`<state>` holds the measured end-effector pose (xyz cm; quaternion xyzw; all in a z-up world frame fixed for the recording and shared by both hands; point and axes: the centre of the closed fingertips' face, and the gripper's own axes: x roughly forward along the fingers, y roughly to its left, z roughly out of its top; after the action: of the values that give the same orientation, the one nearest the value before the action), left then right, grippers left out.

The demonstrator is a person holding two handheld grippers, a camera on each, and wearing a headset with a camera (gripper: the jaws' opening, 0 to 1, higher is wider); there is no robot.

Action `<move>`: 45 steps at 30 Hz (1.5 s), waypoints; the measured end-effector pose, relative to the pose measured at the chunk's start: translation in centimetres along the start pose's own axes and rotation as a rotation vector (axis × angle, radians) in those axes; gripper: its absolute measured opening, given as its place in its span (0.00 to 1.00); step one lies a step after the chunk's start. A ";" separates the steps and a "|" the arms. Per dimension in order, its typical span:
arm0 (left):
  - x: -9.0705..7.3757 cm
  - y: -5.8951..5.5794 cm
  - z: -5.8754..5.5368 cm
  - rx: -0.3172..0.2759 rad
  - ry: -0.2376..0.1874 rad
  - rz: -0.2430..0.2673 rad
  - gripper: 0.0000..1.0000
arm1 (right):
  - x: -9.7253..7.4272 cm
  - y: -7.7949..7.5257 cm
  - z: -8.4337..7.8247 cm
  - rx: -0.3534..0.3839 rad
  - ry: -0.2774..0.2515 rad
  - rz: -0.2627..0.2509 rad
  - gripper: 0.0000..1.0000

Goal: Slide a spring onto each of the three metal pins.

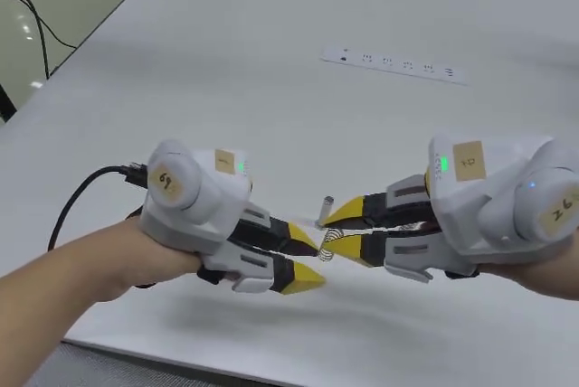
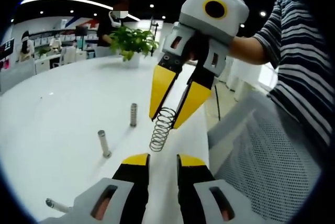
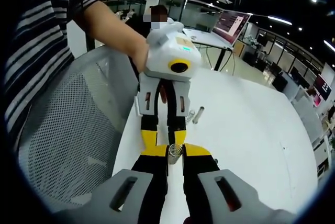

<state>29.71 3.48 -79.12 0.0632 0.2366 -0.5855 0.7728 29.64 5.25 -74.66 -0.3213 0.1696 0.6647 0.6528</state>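
White bench (image 1: pixel 271 89): my right gripper (image 2: pixel 166 119) pinches the spring (image 2: pixel 161 132) by one end, its long axis pointing toward my spread, empty left gripper (image 2: pixel 163 158); an upright pin (image 1: pixel 327 205) stands just beyond, far side.

A white power strip (image 1: pixel 393 65) lies upper right in the head view. A potted plant (image 2: pixel 131 40) stands upper left in the left gripper view. A grey mesh chair (image 3: pixel 68 130) sits left in the right gripper view.
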 end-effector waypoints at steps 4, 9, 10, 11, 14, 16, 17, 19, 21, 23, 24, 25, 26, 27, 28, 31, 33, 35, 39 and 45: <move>-0.5 0.0 -0.2 -0.014 0.004 0.000 0.15 | 0.0 -0.2 -0.2 -0.005 0.007 -0.008 0.06; -1.1 0.3 -0.4 -0.028 0.003 0.013 0.19 | -0.1 -0.4 -0.6 -0.004 0.012 -0.016 0.06; -1.3 0.3 -0.4 -0.030 0.000 0.015 0.20 | -0.1 -0.4 -0.6 -0.005 0.014 -0.019 0.06; -1.5 0.3 -0.5 -0.031 0.001 0.015 0.20 | -0.1 -0.4 -0.7 -0.005 0.016 -0.020 0.06; -1.8 0.3 -0.8 -0.029 0.014 0.018 0.21 | -0.1 -0.6 -1.0 -0.004 0.021 -0.028 0.06; -2.2 0.4 -1.0 -0.037 0.017 0.020 0.22 | -0.1 -0.8 -1.2 -0.004 0.030 -0.036 0.06; -2.4 0.4 -1.0 -0.039 0.016 0.021 0.23 | -0.1 -0.7 -1.3 -0.007 0.032 -0.036 0.06; -2.8 0.4 -1.2 -0.050 0.018 0.026 0.24 | -0.2 -0.7 -1.3 -0.010 0.032 -0.036 0.06; -3.1 0.4 -1.5 -0.061 0.023 0.021 0.26 | -0.2 -0.7 -1.3 -0.010 0.033 -0.037 0.06; -3.4 0.3 -1.8 -0.067 0.035 0.016 0.28 | -0.2 -0.8 -1.4 -0.012 0.036 -0.041 0.06; -3.6 0.2 -1.9 -0.059 0.039 0.018 0.28 | -0.1 -0.9 -1.5 -0.014 0.039 -0.043 0.06; -3.9 0.3 -2.0 -0.065 0.039 0.022 0.28 | -0.1 -0.9 -1.5 -0.013 0.040 -0.044 0.06; -4.0 0.3 -2.1 -0.069 0.037 0.024 0.29 | -0.1 -0.9 -1.5 -0.011 0.042 -0.044 0.06; -4.3 0.4 -2.1 -0.073 0.034 0.029 0.29 | -0.1 -0.9 -1.6 -0.011 0.044 -0.045 0.06; -4.5 0.6 -2.1 -0.076 0.030 0.038 0.30 | -0.1 -1.0 -1.6 -0.018 0.047 -0.047 0.06; -5.3 0.9 -2.1 -0.094 0.016 0.053 0.32 | 0.0 -1.0 -1.6 -0.017 0.048 -0.047 0.06; -5.9 1.1 -2.4 -0.098 0.019 0.068 0.34 | 0.0 -1.1 -1.6 -0.020 0.048 -0.050 0.06; -6.5 1.5 -2.6 -0.110 0.014 0.094 0.38 | 0.0 -1.1 -1.7 -0.022 0.049 -0.053 0.06; -7.6 2.2 -2.9 -0.121 0.004 0.127 0.42 | 0.0 -1.4 -1.9 -0.015 0.050 -0.059 0.07; -9.0 3.0 -3.2 -0.137 -0.008 0.169 0.50 | 0.0 -1.5 -1.9 -0.004 0.050 -0.065 0.07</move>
<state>29.76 13.45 -78.52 0.0276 0.2667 -0.5008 0.8230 31.54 4.13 -75.80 -0.3445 0.1742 0.6351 0.6690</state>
